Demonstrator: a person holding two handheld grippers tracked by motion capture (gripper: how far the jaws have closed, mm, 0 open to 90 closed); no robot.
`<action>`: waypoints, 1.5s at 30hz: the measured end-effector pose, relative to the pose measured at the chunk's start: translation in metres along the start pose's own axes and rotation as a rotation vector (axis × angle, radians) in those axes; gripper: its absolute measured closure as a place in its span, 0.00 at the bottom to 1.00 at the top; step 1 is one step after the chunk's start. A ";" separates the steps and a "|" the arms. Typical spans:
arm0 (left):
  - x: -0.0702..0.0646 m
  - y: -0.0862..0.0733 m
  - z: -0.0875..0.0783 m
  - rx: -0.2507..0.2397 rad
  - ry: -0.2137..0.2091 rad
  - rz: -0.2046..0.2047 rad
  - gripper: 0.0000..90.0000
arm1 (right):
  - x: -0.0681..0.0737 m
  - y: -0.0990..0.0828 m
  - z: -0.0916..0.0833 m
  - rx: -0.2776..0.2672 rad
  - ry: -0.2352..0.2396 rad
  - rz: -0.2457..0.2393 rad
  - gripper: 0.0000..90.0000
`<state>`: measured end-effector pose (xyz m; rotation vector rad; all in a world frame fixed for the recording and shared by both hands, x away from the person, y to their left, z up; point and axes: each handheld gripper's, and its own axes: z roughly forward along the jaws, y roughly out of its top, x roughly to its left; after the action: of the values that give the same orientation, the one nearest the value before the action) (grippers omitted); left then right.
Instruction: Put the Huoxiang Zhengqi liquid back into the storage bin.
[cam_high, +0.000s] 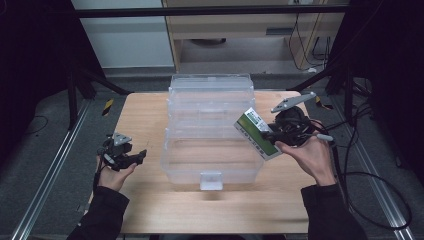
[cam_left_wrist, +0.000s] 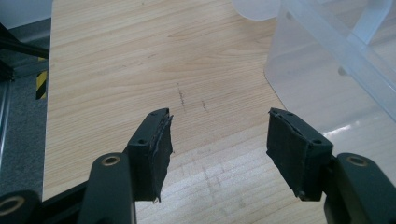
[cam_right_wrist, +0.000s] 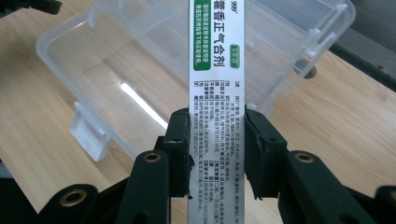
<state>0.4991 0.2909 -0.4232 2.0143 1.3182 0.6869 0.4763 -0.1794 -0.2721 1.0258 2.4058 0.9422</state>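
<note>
A clear plastic organiser box (cam_high: 210, 150) lies open in the middle of the wooden table (cam_high: 150, 205), its lid (cam_high: 210, 95) folded back. My right gripper (cam_high: 267, 136) is shut on a white and green medicine carton (cam_high: 256, 132), held tilted above the box's right edge. In the right gripper view the carton (cam_right_wrist: 215, 70) stands between the two pads (cam_right_wrist: 180, 149), which press its sides, with the box (cam_right_wrist: 140, 70) below. My left gripper (cam_high: 140, 157) rests open at the table's left, and its fingers (cam_left_wrist: 154, 149) stand wide apart over bare wood with nothing between them.
The box's front latch (cam_high: 211, 180) points at the person. Cables (cam_high: 370, 165) trail off the table's right side. A wooden cabinet (cam_high: 250, 30) and black frame legs (cam_high: 85, 80) stand beyond the far edge. A box corner (cam_left_wrist: 336, 60) lies just right of the left gripper.
</note>
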 end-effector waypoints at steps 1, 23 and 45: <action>0.000 0.000 0.000 0.000 0.000 0.000 0.44 | 0.000 0.001 0.001 0.001 0.010 -0.007 0.72; 0.001 -0.001 0.002 0.008 0.000 0.001 0.44 | 0.003 0.026 0.030 0.029 0.198 -0.244 0.72; 0.003 -0.002 0.004 0.015 -0.004 -0.001 0.44 | 0.000 0.033 0.066 0.121 0.346 -0.452 0.72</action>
<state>0.5018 0.2930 -0.4276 2.0260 1.3263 0.6743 0.5285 -0.1335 -0.2961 0.3355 2.8328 0.8689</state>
